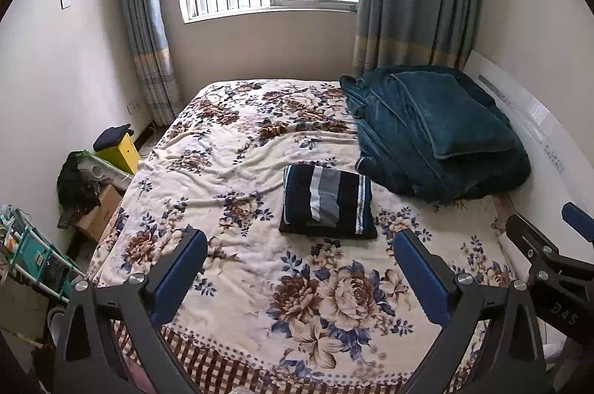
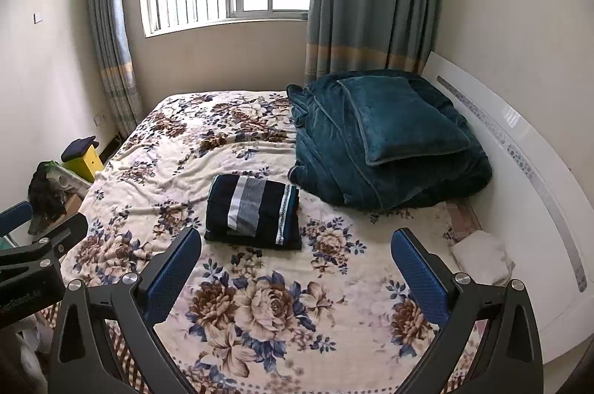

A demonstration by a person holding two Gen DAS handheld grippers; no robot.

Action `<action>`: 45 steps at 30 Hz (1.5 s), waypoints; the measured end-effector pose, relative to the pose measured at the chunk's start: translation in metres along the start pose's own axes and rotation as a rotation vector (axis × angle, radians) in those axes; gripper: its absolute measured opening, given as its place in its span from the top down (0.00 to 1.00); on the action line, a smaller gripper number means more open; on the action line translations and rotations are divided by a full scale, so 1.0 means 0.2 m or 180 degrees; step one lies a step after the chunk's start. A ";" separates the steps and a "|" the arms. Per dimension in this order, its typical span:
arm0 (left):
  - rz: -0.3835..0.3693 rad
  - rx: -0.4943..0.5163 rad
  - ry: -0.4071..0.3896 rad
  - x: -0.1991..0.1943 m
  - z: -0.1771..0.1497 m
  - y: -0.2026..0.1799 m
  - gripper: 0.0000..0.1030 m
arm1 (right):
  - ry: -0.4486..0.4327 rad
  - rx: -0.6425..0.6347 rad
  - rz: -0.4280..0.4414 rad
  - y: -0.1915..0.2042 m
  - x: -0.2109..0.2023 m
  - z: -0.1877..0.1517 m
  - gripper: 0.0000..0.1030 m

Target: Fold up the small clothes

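1. Left wrist view. My left gripper fills the bottom of the frame, its two blue pads spread wide with nothing between them: released, hovering over the floral bedspread. The folded garment, dark navy with grey and white stripes, lies flat on the bedspread at about twelve o'clock from the gripper, well clear of both pads. At two o'clock from the garment a teal blanket is heaped against the white headboard. At four o'clock in the frame I see part of my right gripper; from this view alone I cannot tell how its jaws stand. At nine o'clock, off the bed, stand a yellow box and a cardboard box.

2. Right wrist view. My right gripper also has its blue pads parted wide and bare: released, above the bedspread. The folded garment sits at about eleven o'clock from the gripper, touching neither pad. The teal blanket lies at one o'clock from the garment. A white cloth rests at three o'clock, just beside the headboard. The left gripper's edge enters at nine o'clock.
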State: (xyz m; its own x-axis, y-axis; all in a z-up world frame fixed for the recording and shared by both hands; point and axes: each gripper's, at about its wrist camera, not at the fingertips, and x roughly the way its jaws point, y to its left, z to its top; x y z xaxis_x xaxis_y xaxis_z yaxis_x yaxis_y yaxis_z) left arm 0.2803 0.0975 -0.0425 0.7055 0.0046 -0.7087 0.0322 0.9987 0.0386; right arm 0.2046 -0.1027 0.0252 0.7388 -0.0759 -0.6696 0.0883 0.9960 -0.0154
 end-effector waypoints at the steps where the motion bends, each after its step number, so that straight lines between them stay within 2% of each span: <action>1: 0.0007 -0.0002 -0.0006 0.00 0.00 0.00 0.00 | -0.0009 -0.0006 0.0002 0.00 0.00 0.00 0.00; 18: 0.0026 0.0007 -0.0061 -0.03 0.00 0.00 0.00 | -0.0024 -0.0067 0.0048 0.02 0.02 0.05 0.00; 45: 0.0070 -0.0011 -0.0080 -0.04 0.03 0.01 0.00 | -0.0030 -0.0064 0.0045 0.02 0.01 0.04 0.00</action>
State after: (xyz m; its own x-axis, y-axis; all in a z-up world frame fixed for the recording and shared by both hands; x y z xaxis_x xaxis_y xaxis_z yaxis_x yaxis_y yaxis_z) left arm 0.2790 0.0994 -0.0332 0.7236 0.0253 -0.6898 0.0141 0.9986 0.0514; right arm 0.2120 -0.0996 0.0297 0.7462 -0.0621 -0.6628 0.0644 0.9977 -0.0210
